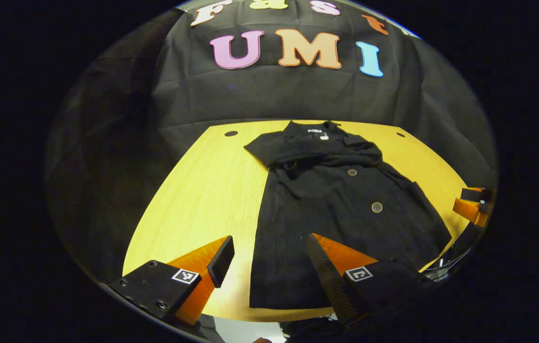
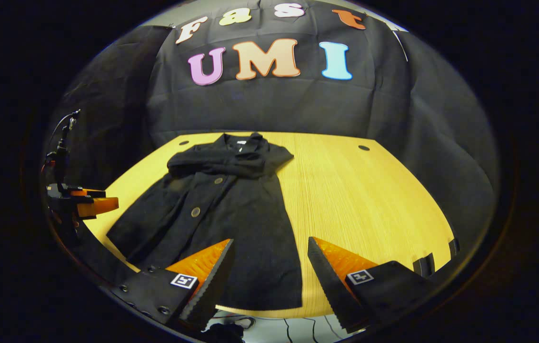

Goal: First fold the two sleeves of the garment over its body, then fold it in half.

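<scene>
black garment [image 1: 341, 209] flat on table [image 1: 203, 190], hem at near edge — both claws spread

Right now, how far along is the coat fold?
One sleeve already lies folded across the chest of the black coat; I cannot tell whether the second is done. Nothing is in hand: the left gripper and right gripper hover open near the hem over the wooden table. The fold in half remains.

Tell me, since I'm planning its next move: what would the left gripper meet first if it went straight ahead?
Probably the black coat on the table: the open left gripper points over its hem. Depth is unclear, so the contact spot is a guess.
</scene>
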### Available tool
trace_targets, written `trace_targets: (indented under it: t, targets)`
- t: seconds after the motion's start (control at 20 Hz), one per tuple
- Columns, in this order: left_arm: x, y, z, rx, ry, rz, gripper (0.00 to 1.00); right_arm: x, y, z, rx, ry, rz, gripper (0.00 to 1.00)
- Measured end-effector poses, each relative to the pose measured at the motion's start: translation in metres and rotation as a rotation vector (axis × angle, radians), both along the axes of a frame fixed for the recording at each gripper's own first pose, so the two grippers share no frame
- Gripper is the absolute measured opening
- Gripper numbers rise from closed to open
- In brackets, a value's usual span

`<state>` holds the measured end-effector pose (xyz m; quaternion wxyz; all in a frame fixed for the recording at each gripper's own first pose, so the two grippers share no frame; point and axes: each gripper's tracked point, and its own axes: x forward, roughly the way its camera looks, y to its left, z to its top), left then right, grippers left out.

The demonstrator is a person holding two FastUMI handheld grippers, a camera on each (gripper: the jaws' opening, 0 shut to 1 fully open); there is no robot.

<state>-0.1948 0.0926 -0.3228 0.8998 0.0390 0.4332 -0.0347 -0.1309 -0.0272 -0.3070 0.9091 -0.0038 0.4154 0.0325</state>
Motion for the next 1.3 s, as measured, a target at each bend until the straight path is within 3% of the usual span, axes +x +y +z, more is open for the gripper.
trace_targets:
  t: [0.05, 0.15, 0.3, 0.35, 0.6, 0.7, 0.75, 0.95, 1.0, 1.2, 1.3]
  targets:
    - [-0.006, 0.001, -0.006, 0.006, 0.012, 0.002, 0.96, -0.008, -0.002, -0.006, -0.011, 0.016, 0.002, 0.98]
    - [-0.017, 0.003, -0.013, 0.017, 0.033, 0.003, 0.96, -0.016, -0.008, -0.016, -0.027, 0.043, 0.001, 0.94]
    - [-0.030, 0.005, -0.023, 0.017, 0.065, 0.018, 0.96, -0.029, -0.013, -0.028, -0.033, 0.083, -0.005, 0.98]
    - [-0.033, 0.007, -0.026, 0.019, 0.070, 0.023, 0.96, -0.033, -0.014, -0.032, -0.037, 0.098, -0.004, 0.94]
    - [-0.058, 0.001, -0.049, -0.030, 0.161, 0.052, 0.96, -0.046, -0.015, -0.052, -0.059, 0.156, 0.023, 0.98]
    - [-0.053, -0.001, -0.043, -0.034, 0.123, 0.051, 1.00, -0.051, -0.015, -0.059, -0.056, 0.175, 0.028, 0.96]
    - [-0.060, -0.002, -0.047, -0.034, 0.141, 0.048, 0.95, -0.055, -0.013, -0.062, -0.048, 0.194, 0.030, 0.98]
    - [-0.056, -0.002, -0.049, -0.039, 0.118, 0.035, 0.95, -0.058, -0.004, -0.064, 0.023, 0.219, 0.029, 0.96]
    - [-0.056, -0.006, -0.048, -0.048, 0.109, 0.022, 0.95, -0.054, -0.002, -0.064, 0.024, 0.203, 0.039, 0.78]
    - [-0.054, -0.023, -0.049, -0.081, 0.078, -0.026, 0.38, -0.056, 0.006, -0.067, 0.008, 0.172, 0.057, 0.07]
    - [-0.060, -0.021, -0.049, -0.086, 0.060, -0.004, 0.05, -0.066, 0.009, -0.066, 0.019, 0.178, 0.070, 0.06]
